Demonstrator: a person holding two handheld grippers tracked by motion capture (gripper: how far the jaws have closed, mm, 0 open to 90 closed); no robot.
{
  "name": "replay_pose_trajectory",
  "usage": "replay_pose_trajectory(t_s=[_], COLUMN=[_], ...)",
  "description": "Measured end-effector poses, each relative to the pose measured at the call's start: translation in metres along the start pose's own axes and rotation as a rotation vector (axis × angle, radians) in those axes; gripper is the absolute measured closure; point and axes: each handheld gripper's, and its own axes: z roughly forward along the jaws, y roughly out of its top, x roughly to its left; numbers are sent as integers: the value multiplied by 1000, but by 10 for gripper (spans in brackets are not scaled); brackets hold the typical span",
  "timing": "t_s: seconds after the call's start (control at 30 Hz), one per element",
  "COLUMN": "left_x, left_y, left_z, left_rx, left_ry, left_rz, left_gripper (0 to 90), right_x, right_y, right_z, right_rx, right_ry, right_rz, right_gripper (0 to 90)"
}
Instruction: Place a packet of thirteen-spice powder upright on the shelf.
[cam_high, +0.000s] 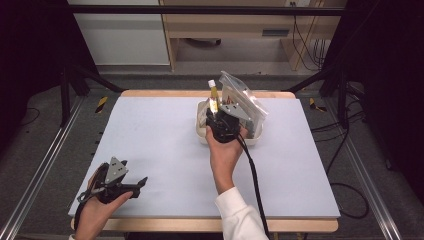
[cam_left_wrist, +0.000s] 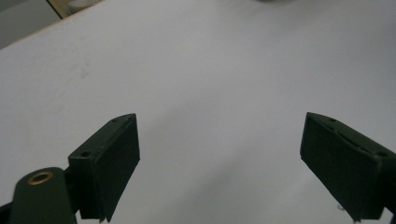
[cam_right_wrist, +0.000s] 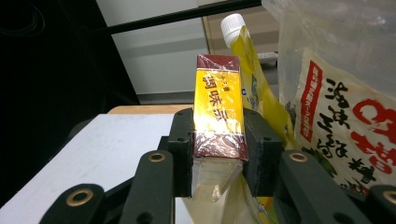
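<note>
High view overlooks table (cam_high: 150, 140); gripper views close.

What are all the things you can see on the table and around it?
Box: one, yellow and dark red, wrapped in clear film, clamped between the right gripper's jaws.
Pouch: one, yellow with a white screw cap, just behind the box.
Bag: one, clear plastic with red and black print, standing in the tray.
Tray: one, white, far middle of the table.
Table: one, pale grey top with a wooden edge.
Left gripper: black, jaws wide apart above bare table at the near left corner.
Right gripper: black, over the tray.
Sleeve: white, on the right arm.
</note>
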Motion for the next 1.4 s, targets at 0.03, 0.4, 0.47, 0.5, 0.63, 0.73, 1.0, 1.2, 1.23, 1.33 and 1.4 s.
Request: replay_pose_trajectory(t_s=[0.03,0.4,0.47,0.5,0.63,0.73,1.0,1.2,1.23,1.33,1.4], left_x=[0,-3,-4,-4,-5,-4,-4,-5,-5,-5,-5], left_y=[0,1,1,2,1,1,2,2,2,1,2], left_z=[0,2,3,3,2,2,2,2,2,3,2], left_rx=[0,17,11,11,11,16,13,14,14,14,15], left_ry=[0,-11,-12,-12,-12,-10,-8,-8,-8,-7,-7], left_rz=[0,24,24,24,26,26,25,27,28,26,27], left_gripper=[116,116,116,116,116,115,115,115,115,115,115], right_x=[0,2,3,3,3,4,2,3,3,4,5], right_y=[-1,-12,-14,-15,-20,-21,-22,-24,-25,-26,-27], right_z=[2,16,19,20,24,25,27,31,31,32,32], right_rx=[3,16,24,29,38,40,43,53,52,53,54], right_ry=[0,-38,-45,-50,-56,-56,-38,-40,-41,-44,-44], right_rz=[2,7,8,9,1,1,-4,-19,-21,-35,-42], right_gripper=[679,679,679,678,677,676,671,665,664,661,659])
